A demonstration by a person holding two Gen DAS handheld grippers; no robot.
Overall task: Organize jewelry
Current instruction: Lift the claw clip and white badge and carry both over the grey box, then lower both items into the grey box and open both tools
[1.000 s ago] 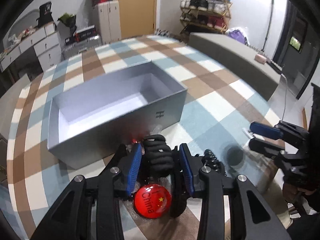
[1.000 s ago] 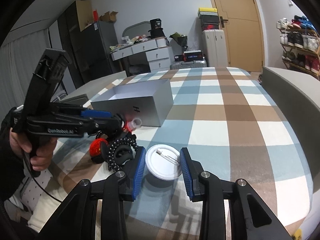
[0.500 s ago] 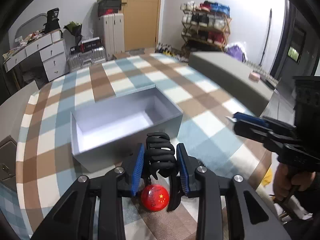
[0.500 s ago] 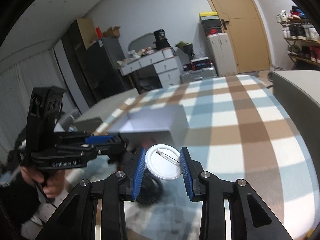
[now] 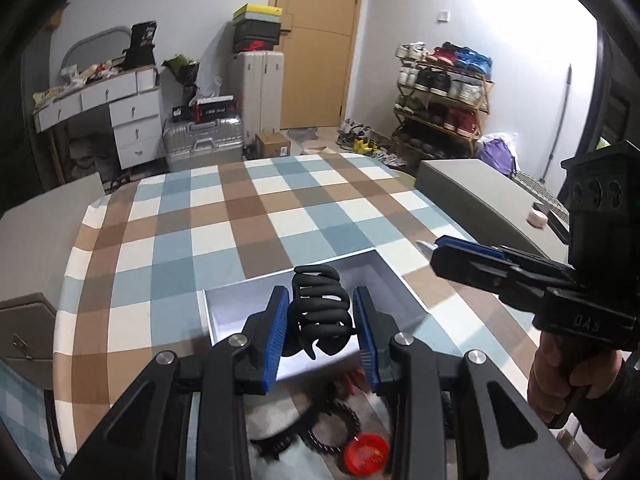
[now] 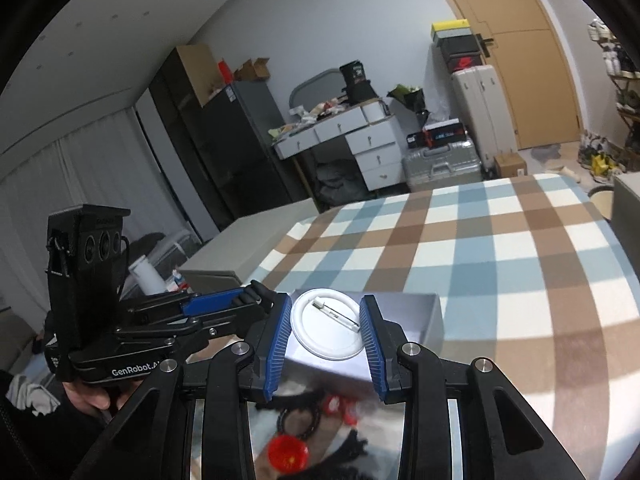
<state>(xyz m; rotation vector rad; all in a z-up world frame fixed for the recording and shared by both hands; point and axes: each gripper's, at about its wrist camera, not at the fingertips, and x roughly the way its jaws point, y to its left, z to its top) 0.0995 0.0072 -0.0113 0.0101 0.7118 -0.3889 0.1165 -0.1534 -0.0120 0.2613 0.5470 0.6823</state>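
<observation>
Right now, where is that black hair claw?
The black hair claw is clamped in the left gripper, held above the open grey box, with the red badge below on the checked cloth.

The left gripper [image 5: 320, 330] is a matte black plastic frame of angular, cut-out linkage arms, each joint pinned with a round silver screw. Its two fingers [image 5: 275, 336] carry ribbed blue pads. The right gripper [image 6: 325, 334] is built the same way: black arms, silver screws, ribbed blue finger pads. Seen from the side, each tool has a boxy black camera housing above the handle with three round openings in a row, and white lettering reading "GenRobot.AI" runs along one body. The hand [image 5: 560, 376] wrapped on the black grip shows bare skin and a dark sleeve at the wrist.
</observation>
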